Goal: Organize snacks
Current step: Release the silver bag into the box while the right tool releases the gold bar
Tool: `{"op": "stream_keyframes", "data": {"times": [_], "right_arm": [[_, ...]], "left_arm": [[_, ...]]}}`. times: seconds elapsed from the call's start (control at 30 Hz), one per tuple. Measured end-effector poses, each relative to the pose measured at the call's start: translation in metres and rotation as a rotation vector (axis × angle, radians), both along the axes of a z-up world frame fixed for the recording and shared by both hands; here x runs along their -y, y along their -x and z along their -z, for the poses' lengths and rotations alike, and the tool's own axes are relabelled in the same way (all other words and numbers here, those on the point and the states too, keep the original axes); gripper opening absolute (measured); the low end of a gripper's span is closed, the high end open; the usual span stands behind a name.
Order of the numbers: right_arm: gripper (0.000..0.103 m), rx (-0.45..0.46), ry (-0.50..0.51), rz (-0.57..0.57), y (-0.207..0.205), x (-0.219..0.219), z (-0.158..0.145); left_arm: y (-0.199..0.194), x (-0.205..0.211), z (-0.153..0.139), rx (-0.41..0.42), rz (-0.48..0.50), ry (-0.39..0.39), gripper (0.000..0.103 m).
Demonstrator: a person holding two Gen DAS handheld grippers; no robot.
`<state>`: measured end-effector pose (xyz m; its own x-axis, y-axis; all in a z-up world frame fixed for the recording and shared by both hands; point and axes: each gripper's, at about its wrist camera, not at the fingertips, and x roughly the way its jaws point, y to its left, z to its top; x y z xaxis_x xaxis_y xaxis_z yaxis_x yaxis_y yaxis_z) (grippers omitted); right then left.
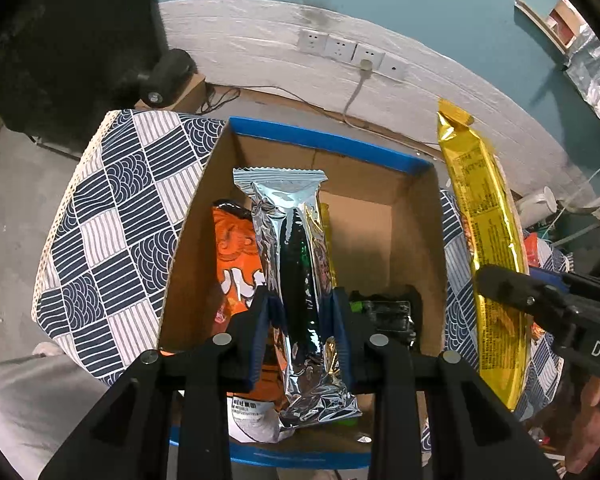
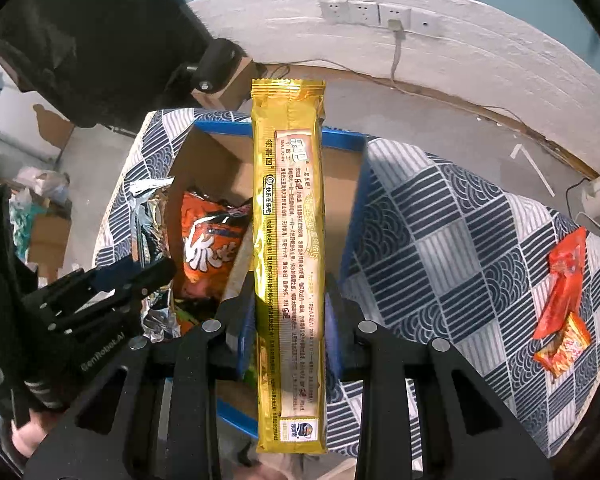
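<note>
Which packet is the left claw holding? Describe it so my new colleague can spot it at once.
Find the open cardboard box with the blue rim on the patterned tablecloth. Over its middle, the left claw grips a long silver packet. Unlike the orange bag beside it, it is crinkled bare foil.

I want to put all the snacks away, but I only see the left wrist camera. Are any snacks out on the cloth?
Observer: Yes, a red packet lies on the checked cloth, right of the box.
Operator: Just one?
Observer: No, a small orange-red packet lies against its near end.
Operator: Is the gold one held properly?
Observer: Yes, the right hand-held gripper squeezes the gold packet from both sides.
</note>
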<state>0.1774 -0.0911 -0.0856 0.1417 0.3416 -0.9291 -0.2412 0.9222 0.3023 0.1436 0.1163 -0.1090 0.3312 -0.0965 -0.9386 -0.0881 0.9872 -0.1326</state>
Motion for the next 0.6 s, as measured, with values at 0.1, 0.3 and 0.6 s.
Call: {"op": "stream_keyframes", "data": {"times": [0.1,0.3,0.6], "right_arm": [[0.028,-0.013,0.002,-0.003,-0.002,-0.01,0.004],[0.03,-0.044,0.0,-0.006,-0.002,-0.02,0.01],[0.031,-0.018,0.054,-0.004,0.004,-0.016,0.008]], "left_arm": [[-0.001,-0.003,0.004,-0.018,-0.01,0.016,0.03],[0.001,-0.006,0.005,-0.009,-0.038,0.004,0.058],[0.006,-0.01,0.007,-0.017,-0.057,0.034,0.059]]}}
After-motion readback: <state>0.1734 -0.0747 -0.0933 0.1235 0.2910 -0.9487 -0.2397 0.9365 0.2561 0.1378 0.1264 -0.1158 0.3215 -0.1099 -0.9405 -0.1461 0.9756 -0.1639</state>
